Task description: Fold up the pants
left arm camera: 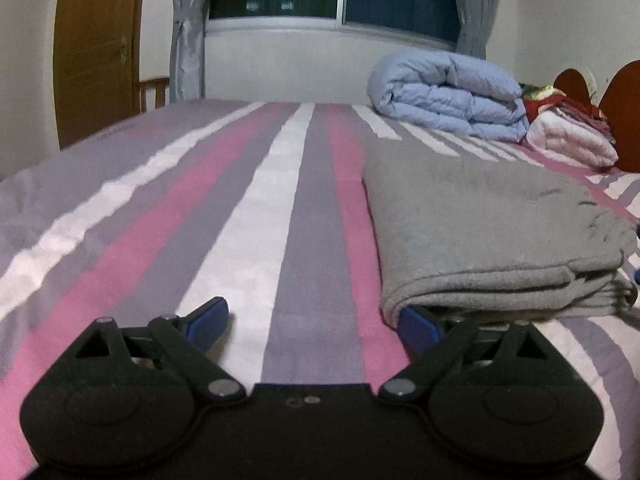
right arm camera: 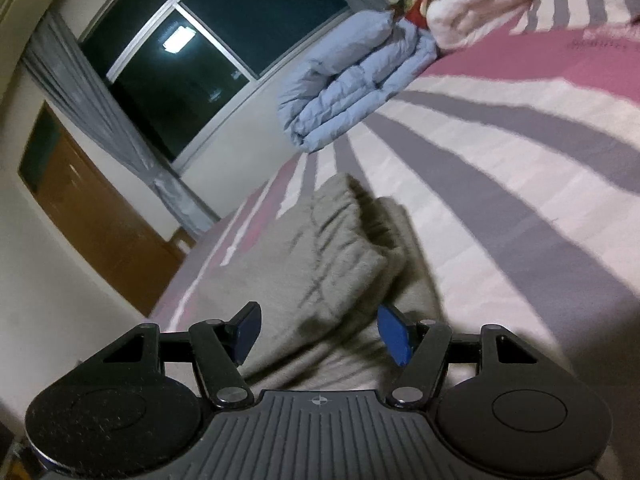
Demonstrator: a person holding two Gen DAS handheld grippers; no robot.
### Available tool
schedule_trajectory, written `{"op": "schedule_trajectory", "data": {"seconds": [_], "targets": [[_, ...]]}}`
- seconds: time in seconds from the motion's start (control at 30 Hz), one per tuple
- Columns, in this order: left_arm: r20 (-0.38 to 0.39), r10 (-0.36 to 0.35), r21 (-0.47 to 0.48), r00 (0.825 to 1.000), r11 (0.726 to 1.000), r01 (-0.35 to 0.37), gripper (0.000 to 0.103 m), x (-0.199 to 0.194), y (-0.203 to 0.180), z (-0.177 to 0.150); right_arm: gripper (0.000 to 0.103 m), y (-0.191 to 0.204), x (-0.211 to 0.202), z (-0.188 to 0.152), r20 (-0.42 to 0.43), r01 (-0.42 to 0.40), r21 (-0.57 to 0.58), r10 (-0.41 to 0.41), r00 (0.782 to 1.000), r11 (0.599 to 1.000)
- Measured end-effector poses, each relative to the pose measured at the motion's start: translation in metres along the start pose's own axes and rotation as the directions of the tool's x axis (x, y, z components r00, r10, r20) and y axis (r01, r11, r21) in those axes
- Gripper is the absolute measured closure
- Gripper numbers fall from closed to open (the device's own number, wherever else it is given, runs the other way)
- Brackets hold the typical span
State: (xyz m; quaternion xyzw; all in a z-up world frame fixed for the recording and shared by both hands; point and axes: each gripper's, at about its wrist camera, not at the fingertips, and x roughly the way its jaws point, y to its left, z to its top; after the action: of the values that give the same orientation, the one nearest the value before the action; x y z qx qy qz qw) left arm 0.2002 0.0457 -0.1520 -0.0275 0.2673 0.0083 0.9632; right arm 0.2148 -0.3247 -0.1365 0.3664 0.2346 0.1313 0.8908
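The left gripper (left arm camera: 312, 320) sits at the bottom of its frame with its jaws spread wide and nothing between them; its right blue pad (left arm camera: 418, 326) lies just at, perhaps tucked under, the near left corner of the folded grey pants (left arm camera: 488, 224), while its left pad rests over bare striped sheet. The right gripper (right arm camera: 318, 334), at the bottom of its tilted view, has its jaws partly spread with grey cloth lying between the pads, and neither pad visibly presses on it, so it pinches nothing. Outward from the claws, the pants lie as a thick stack of several layers at the right of the left view and at lower centre of the right view, where an upper flap is rumpled and sits askew of the layer beneath. They rest on the bed (left arm camera: 280, 208), well short of the rolled blue quilt (left arm camera: 448, 92) in the upper right. The fold looks nearly finished, so the step in hand is probably squaring and flattening the stack. To do it well, slide the pads along the cloth rather than snatching, ease the crooked upper flap until its edges line with the bottom layer, press out the creases from the fold outward, and lift both claws straight off so no layer drags.
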Motion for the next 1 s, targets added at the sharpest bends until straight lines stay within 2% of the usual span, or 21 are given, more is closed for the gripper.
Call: {"op": "schedule_trajectory", "data": {"seconds": [0.1,0.13,0.17,0.23,0.27,0.57,0.6,0.63,0.67,0.7,0.73,0.8,0.87,0.93,1.0], "targets": [[-0.003,-0.004,-0.009,1.0,1.0,0.004,0.016,0.001,0.001,0.001,0.038,-0.004,0.02,0.006,-0.028,0.032,0.055,-0.03,0.999,0.998],[-0.002,-0.001,-0.006,1.0,1.0,0.001,0.015,0.001,0.001,0.0,0.038,-0.007,0.031,0.008,-0.066,0.039,0.068,-0.034,0.997,0.997],[0.0,0.004,0.003,1.0,1.0,-0.004,0.015,0.001,0.0,0.0,0.041,-0.008,0.042,0.009,-0.113,0.072,0.059,-0.065,0.991,0.996],[0.002,0.015,0.019,1.0,1.0,-0.016,0.014,0.0,-0.003,-0.001,0.052,-0.008,0.049,0.011,-0.114,0.131,0.028,-0.127,0.985,0.991],[0.004,0.022,0.027,1.0,0.999,-0.022,0.014,0.001,-0.004,-0.001,0.052,-0.009,0.05,0.012,-0.116,0.135,0.038,-0.13,0.985,0.99],[-0.006,0.016,0.057,1.0,0.998,-0.015,0.014,-0.004,-0.001,-0.003,0.052,-0.018,0.033,0.008,-0.112,0.069,0.018,-0.066,0.992,0.997],[-0.015,0.024,0.065,1.0,0.998,-0.023,0.015,-0.005,0.001,-0.003,0.052,-0.019,0.03,0.01,-0.114,0.062,0.013,-0.061,0.992,0.998],[-0.02,0.068,0.065,0.997,0.996,-0.067,0.016,-0.007,0.004,-0.003,0.052,-0.018,0.028,0.01,-0.12,0.062,0.006,-0.061,0.991,0.998],[-0.018,0.102,0.042,0.995,0.994,-0.101,0.016,-0.011,0.013,-0.002,0.052,-0.019,0.026,0.013,-0.131,0.063,0.005,-0.062,0.989,0.998],[-0.023,0.095,-0.002,0.995,0.995,-0.096,0.016,-0.015,0.024,0.0,0.052,-0.018,0.024,0.016,-0.137,0.059,0.008,-0.057,0.989,0.998],[-0.019,0.079,-0.058,0.997,0.995,-0.08,0.016,-0.018,0.036,0.003,0.049,-0.017,0.019,0.02,-0.13,0.054,0.009,-0.053,0.99,0.998],[-0.02,0.036,-0.149,0.999,0.988,-0.039,0.016,-0.017,0.061,0.011,0.017,-0.015,0.01,0.029,-0.084,0.083,-0.016,-0.084,0.993,0.996],[-0.027,0.007,-0.195,1.0,0.981,-0.012,0.016,-0.007,0.075,0.02,0.013,-0.021,0.006,0.04,-0.038,0.091,-0.012,-0.091,0.995,0.996],[-0.047,-0.055,-0.221,0.997,0.974,0.044,0.019,0.009,0.079,0.031,0.013,-0.028,0.014,0.051,-0.054,0.075,0.019,-0.074,0.996,0.997],[-0.032,-0.146,-0.238,0.989,0.962,0.134,0.021,0.023,0.075,0.043,0.013,-0.031,0.028,0.057,-0.091,0.055,0.022,-0.053,0.994,0.998]]}}
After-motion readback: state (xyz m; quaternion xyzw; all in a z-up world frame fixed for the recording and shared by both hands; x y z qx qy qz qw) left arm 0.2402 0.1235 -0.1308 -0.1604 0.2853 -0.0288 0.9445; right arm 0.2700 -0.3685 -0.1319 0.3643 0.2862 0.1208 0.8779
